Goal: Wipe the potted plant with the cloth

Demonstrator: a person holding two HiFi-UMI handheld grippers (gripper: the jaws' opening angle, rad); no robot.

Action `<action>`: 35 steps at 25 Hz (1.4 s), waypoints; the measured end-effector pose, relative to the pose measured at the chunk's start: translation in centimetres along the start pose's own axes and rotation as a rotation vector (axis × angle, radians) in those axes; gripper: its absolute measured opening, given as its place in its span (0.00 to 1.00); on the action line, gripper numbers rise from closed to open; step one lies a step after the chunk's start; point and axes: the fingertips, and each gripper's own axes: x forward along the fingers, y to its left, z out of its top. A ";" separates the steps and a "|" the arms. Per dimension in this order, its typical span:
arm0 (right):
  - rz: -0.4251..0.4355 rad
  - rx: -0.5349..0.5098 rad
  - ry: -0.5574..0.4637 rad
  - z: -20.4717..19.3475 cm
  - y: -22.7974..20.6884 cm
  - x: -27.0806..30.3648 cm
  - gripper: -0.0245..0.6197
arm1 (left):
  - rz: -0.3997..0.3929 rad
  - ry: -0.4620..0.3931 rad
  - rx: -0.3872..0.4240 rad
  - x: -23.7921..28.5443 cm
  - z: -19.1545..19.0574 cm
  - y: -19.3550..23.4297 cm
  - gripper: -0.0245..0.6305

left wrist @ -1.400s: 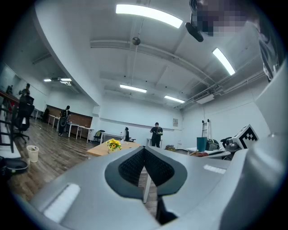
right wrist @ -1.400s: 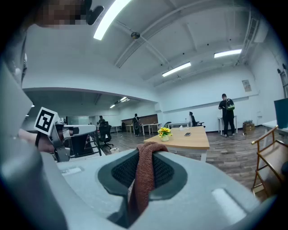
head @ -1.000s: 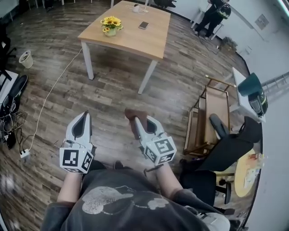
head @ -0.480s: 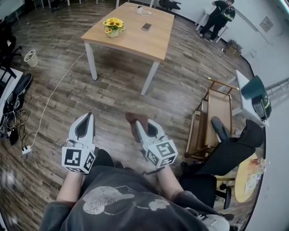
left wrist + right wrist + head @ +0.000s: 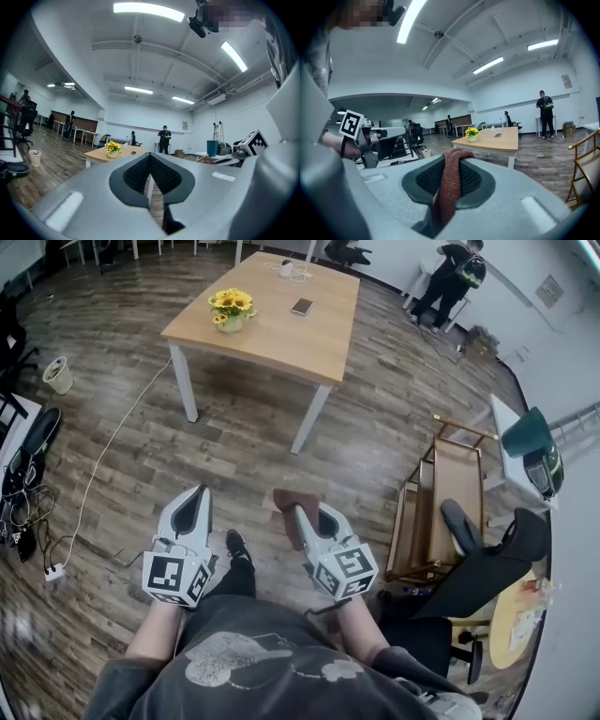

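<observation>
Potted plant [image 5: 231,307] with yellow flowers: upper left-centre of the head view, on the left end of a light wooden table [image 5: 291,334] (seen small and far in both gripper views). Well apart from it, at lower centre: reddish-brown cloth [image 5: 287,504], clamped between the closed jaws of the right gripper [image 5: 302,515] and draped over their tips. Just to the left: left gripper [image 5: 194,506], jaws pressed together, nothing between. Below both: dark plank floor [image 5: 234,446].

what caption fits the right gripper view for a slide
Right gripper clamped on a reddish-brown cloth, facing a wooden table with a potted plant across the room
</observation>
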 end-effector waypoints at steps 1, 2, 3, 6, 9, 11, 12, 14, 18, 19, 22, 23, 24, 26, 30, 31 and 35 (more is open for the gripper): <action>-0.006 0.000 0.004 0.3 -0.7 0.9 0.10 | -0.010 -0.001 0.002 1.1 0.0 0.4 0.07; -0.011 -0.003 0.008 0.6 -1.4 1.9 0.10 | -0.013 -0.006 0.001 2.3 0.0 1.1 0.07; -0.016 -0.007 0.011 1.0 -2.2 3.0 0.10 | -0.006 -0.014 -0.002 3.6 0.2 1.9 0.07; -0.040 -0.003 0.007 2.7 -4.8 6.8 0.10 | 0.037 -0.033 -0.025 7.7 0.5 5.0 0.07; -0.048 0.005 -0.001 4.7 -6.7 10.8 0.10 | 0.027 -0.015 -0.040 11.8 0.4 7.3 0.07; -0.046 -0.005 0.007 5.9 -7.7 13.2 0.10 | 0.012 0.001 -0.042 14.4 0.2 8.5 0.07; -0.047 -0.008 0.010 6.4 -8.3 14.4 0.10 | 0.010 0.007 -0.043 15.8 0.3 9.1 0.07; -0.048 -0.009 0.010 7.6 -9.5 16.8 0.10 | 0.012 0.005 -0.045 18.2 0.5 10.4 0.07; -0.049 -0.011 -0.008 9.3 -11.5 21.1 0.10 | 0.007 -0.007 -0.032 22.4 0.8 12.5 0.07; -0.048 -0.011 -0.012 9.6 -11.8 22.0 0.10 | 0.005 -0.007 -0.029 23.3 0.8 12.9 0.07; -0.044 -0.009 -0.007 10.0 -12.7 24.3 0.10 | 0.000 -0.002 -0.026 25.4 0.6 13.9 0.07; -0.042 -0.006 0.000 9.9 -13.0 24.9 0.10 | -0.002 0.002 -0.026 25.9 0.4 14.3 0.07; -0.040 -0.003 0.010 9.7 -13.3 25.4 0.10 | -0.003 0.008 -0.030 26.5 0.2 14.6 0.11; -0.032 0.002 0.027 9.6 -14.2 26.4 0.10 | 0.006 0.021 -0.042 27.5 -0.4 15.2 0.12; -0.002 0.001 0.042 9.8 -16.2 29.6 0.10 | 0.054 0.037 -0.045 29.7 -1.1 16.8 0.12; 0.012 0.000 0.042 10.0 -16.8 30.6 0.10 | 0.067 0.041 -0.046 30.4 -1.2 17.1 0.12; 0.078 0.007 0.037 11.4 -19.3 35.2 0.10 | 0.120 0.056 -0.042 33.9 -1.5 18.3 0.13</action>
